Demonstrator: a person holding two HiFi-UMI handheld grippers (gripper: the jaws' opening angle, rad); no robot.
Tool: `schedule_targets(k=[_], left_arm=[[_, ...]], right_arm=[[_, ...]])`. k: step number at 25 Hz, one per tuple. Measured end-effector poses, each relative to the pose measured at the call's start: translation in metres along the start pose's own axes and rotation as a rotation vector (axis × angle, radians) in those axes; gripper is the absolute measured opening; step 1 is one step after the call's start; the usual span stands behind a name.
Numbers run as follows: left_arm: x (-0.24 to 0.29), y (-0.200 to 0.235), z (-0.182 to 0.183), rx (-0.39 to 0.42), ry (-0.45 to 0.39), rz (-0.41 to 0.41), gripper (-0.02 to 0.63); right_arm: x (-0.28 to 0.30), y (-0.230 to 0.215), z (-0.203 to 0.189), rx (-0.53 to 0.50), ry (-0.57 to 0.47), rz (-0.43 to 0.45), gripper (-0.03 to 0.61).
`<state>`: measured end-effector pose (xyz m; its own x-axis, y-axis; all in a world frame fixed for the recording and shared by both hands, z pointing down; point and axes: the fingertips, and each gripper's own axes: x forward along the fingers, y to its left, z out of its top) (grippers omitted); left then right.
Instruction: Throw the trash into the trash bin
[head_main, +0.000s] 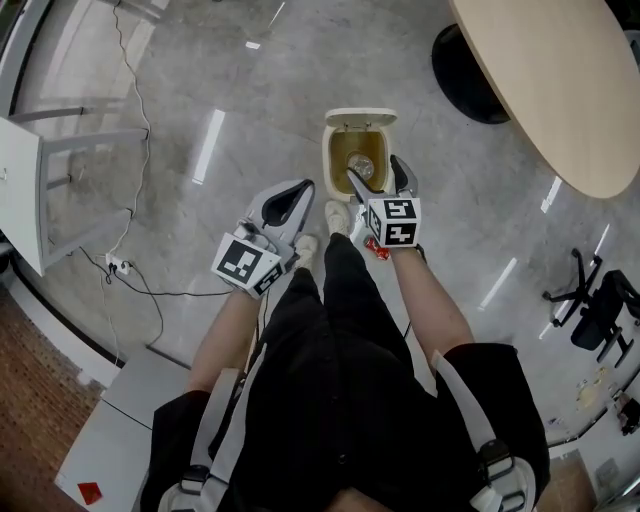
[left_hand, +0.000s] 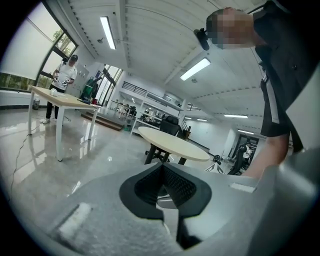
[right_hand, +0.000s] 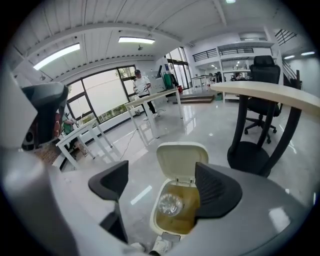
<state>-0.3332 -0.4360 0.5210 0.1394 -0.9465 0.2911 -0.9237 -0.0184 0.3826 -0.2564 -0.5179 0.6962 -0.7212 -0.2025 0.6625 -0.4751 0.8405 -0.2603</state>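
Your right claw (right_hand: 163, 186) hangs open and empty right above the cream plastic trash bin (right_hand: 181, 159), lid raised to receive. A crumpled clear bottle (right_hand: 170, 204) lies inside — left claw (left_hand: 163, 186) closed, unneeded.

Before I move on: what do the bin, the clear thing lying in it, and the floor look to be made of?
The trash bin is most likely moulded plastic, cream and matte: smooth hinged lid, rounded corners. The clear thing is probably thin transparent plastic, glossy: see-through, with crinkled highlights. The floor looks like polished stone or concrete, grey: it mirrors the ceiling lights in streaks.
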Motion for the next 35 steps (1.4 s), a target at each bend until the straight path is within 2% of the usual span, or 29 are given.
schedule_targets(k=[3,8,13,17,23,30,35], left_arm=[[-0.009,-0.001,-0.001,0.002,-0.004,-0.001,0.002],[-0.016,0.007,0.008,0.007,-0.025,0.0,0.002],[-0.028,0.0,0.031,0.03,-0.075,-0.009,0.002],[-0.043,-0.006,0.056,0.061,-0.138,-0.017,0.0],[-0.071,-0.016,0.09,0.109,-0.24,-0.039,0.0],[-0.102,-0.029,0.116,0.176,-0.284,-0.043,0.0],[-0.135,-0.027,0.135,0.168,-0.321,-0.019,0.0]], right_arm=[[-0.01,0.0,0.002,-0.024,-0.023,-0.025,0.363],[-0.03,-0.011,0.021,-0.004,-0.092,-0.07,0.263],[-0.066,-0.014,0.054,-0.008,-0.184,-0.107,0.141],[-0.096,0.003,0.084,-0.008,-0.282,-0.097,0.064],[-0.153,0.034,0.128,-0.043,-0.433,-0.097,0.011],[-0.224,0.065,0.156,-0.191,-0.566,-0.067,0.008],[-0.262,0.067,0.164,-0.177,-0.643,-0.098,0.008]])
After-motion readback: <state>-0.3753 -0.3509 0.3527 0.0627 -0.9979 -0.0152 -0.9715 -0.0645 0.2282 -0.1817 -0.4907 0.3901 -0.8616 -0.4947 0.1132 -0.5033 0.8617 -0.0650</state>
